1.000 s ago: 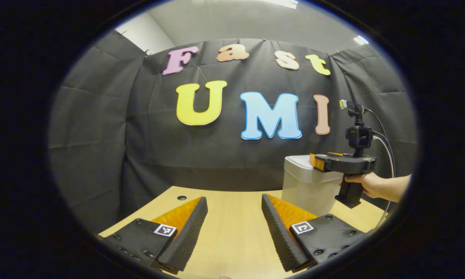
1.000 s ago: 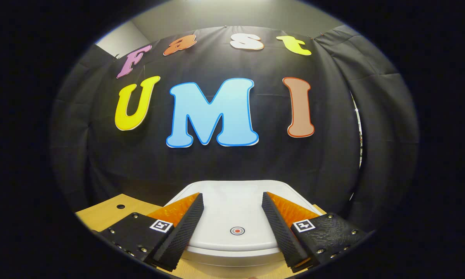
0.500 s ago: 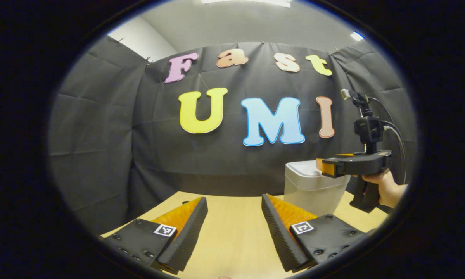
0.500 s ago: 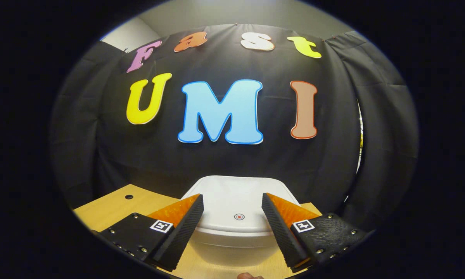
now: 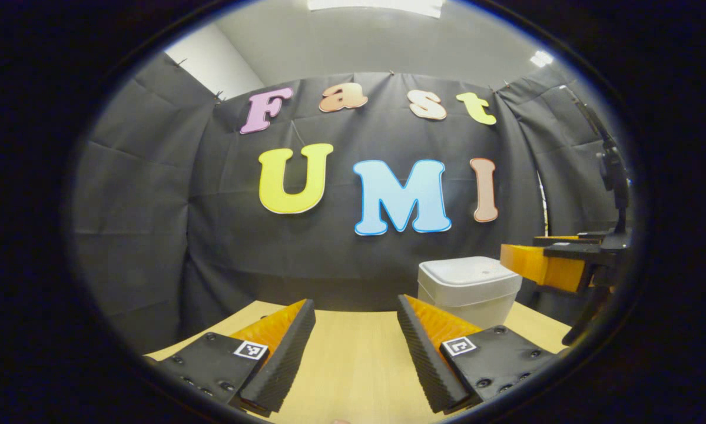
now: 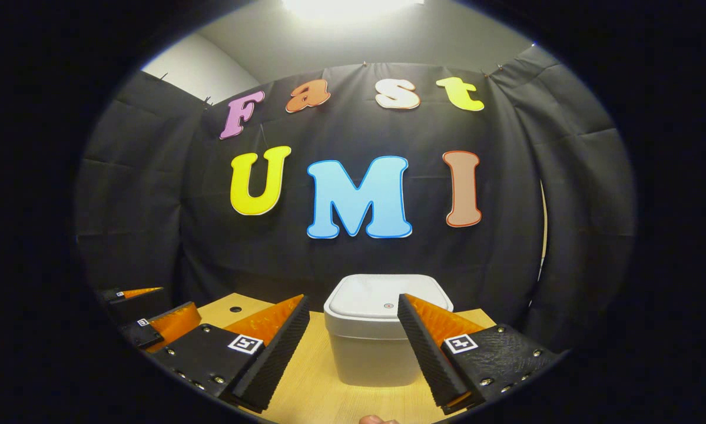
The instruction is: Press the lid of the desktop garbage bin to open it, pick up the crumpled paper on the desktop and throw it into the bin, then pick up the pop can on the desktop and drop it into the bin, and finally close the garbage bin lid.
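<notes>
Bin lid shut; left gripper and right gripper gape, empty.

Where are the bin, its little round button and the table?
bin (image 6: 369, 356): right gripper view, front wall.
round button (image 6: 388, 306): right gripper view, on the shut lid.
table (image 5: 353, 359): left gripper view, bare top.

No readable text; bin lid bears a red dot

The right gripper has been drawn back from above the bin, whose closed lid is now farther off.
</notes>
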Available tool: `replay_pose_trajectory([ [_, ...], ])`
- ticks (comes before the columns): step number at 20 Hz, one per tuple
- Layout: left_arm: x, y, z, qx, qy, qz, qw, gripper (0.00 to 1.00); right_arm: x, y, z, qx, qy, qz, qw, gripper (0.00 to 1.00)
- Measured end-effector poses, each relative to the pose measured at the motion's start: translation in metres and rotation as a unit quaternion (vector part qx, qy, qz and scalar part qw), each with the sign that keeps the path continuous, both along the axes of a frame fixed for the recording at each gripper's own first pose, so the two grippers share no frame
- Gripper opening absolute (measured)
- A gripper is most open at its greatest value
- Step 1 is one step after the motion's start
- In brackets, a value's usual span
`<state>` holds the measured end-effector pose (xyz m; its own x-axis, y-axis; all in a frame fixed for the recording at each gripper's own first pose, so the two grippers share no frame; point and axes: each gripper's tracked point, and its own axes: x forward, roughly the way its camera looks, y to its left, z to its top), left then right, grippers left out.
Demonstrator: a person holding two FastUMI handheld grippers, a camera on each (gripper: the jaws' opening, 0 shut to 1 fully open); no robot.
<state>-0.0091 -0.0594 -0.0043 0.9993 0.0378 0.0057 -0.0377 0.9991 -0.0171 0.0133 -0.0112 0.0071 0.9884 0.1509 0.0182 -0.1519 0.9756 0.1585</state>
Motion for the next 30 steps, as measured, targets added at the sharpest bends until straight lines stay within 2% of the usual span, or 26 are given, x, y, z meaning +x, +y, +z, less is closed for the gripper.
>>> replay_pose_trajectory([
  [3,-0.002,0.011,0.0,0.003,-0.002,-0.005,1.0,0.92,-0.018,0.007,-0.006,0.0,0.01,-0.004,1.0,0.96],
  [7,-0.005,0.025,0.001,0.012,-0.006,-0.02,1.0,0.94,-0.03,0.02,-0.015,0.008,0.028,-0.015,0.999,0.96],
  [10,-0.002,0.035,0.001,0.008,-0.01,-0.034,0.999,0.94,-0.035,0.025,-0.021,-0.016,0.043,-0.029,0.998,0.96],
  [12,-0.002,0.042,0.006,0.01,-0.02,-0.035,0.999,0.89,-0.039,0.029,-0.021,-0.03,0.043,-0.033,0.998,0.96],
  [13,-0.002,0.044,0.008,0.013,-0.022,-0.037,0.999,0.92,-0.041,0.031,-0.02,-0.035,0.043,-0.037,0.998,0.96],
  [17,-0.008,0.043,0.007,0.016,-0.021,-0.052,0.998,0.89,-0.05,0.04,-0.012,-0.042,0.04,-0.041,0.997,0.96],
  [20,-0.014,0.042,0.011,0.012,-0.027,-0.057,0.998,0.92,-0.053,0.041,-0.006,-0.049,0.03,-0.048,0.997,0.96],
  [21,-0.014,0.042,0.011,0.012,-0.027,-0.057,0.998,0.94,-0.054,0.041,-0.004,-0.047,0.027,-0.046,0.997,0.96],
  [26,-0.014,0.025,0.015,0.01,-0.03,-0.052,0.998,0.94,-0.055,0.023,0.003,-0.041,0.011,-0.049,0.998,0.96],
  [30,-0.022,0.011,0.012,-0.004,-0.036,-0.025,0.999,0.94,-0.056,0.006,-0.002,-0.035,-0.005,-0.02,0.999,0.96],
])
